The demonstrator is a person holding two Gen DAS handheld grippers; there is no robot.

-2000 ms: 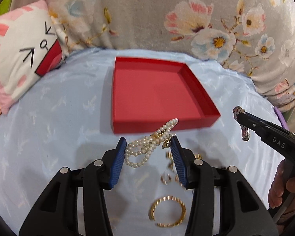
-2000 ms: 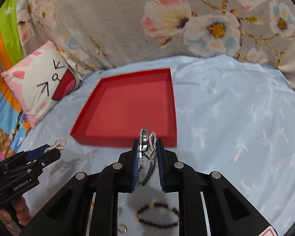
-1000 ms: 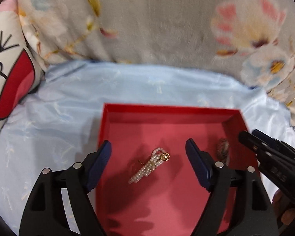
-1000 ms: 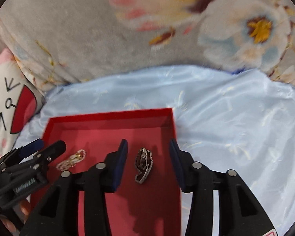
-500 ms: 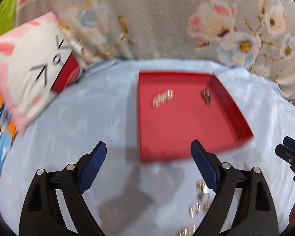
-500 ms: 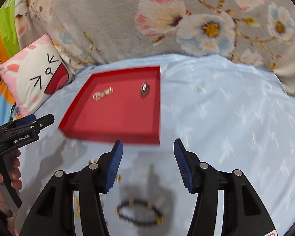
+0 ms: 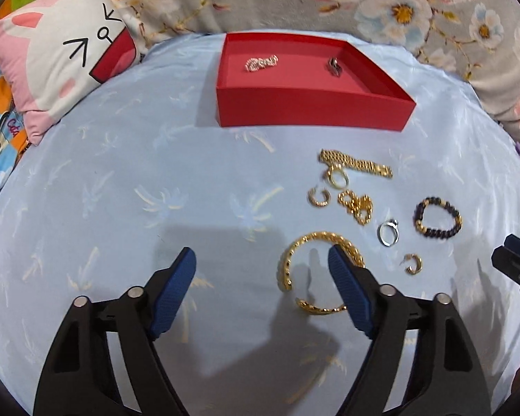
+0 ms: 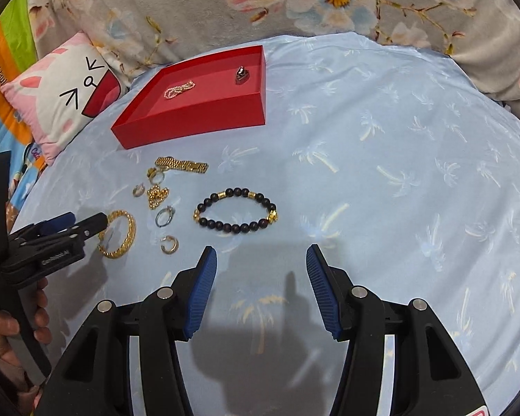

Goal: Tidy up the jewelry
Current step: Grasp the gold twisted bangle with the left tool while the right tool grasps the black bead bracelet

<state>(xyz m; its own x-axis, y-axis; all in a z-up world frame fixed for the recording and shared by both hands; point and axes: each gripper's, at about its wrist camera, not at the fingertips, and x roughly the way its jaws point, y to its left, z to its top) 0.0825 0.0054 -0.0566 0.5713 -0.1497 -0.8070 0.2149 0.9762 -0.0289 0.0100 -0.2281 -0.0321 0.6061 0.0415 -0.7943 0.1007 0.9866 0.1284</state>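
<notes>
A red tray (image 7: 315, 107) (image 8: 197, 118) sits at the far side of the blue cloth. In it lie a pearl bracelet (image 7: 261, 63) (image 8: 179, 89) and a dark metal bracelet (image 7: 334, 66) (image 8: 242, 74). Loose on the cloth are a gold bangle (image 7: 291, 253) (image 8: 119, 234), a black bead bracelet (image 7: 437, 222) (image 8: 235, 215), a gold watch band (image 7: 355, 163) (image 8: 182, 165), a silver ring (image 7: 388, 233) (image 8: 165, 215) and small gold hoops. My left gripper (image 7: 261, 274) is open and empty, its right finger over the bangle. My right gripper (image 8: 260, 270) is open and empty, just short of the bead bracelet.
A pink and white cat pillow (image 7: 52, 55) (image 8: 62, 93) lies at the left. A grey floral blanket (image 7: 329, 0) (image 8: 294, 0) rises behind the tray. The right half of the cloth (image 8: 416, 173) holds nothing.
Both grippers let the pearl and metal bracelets go in the tray, then pulled back and down toward the loose jewelry. Both stay open.
</notes>
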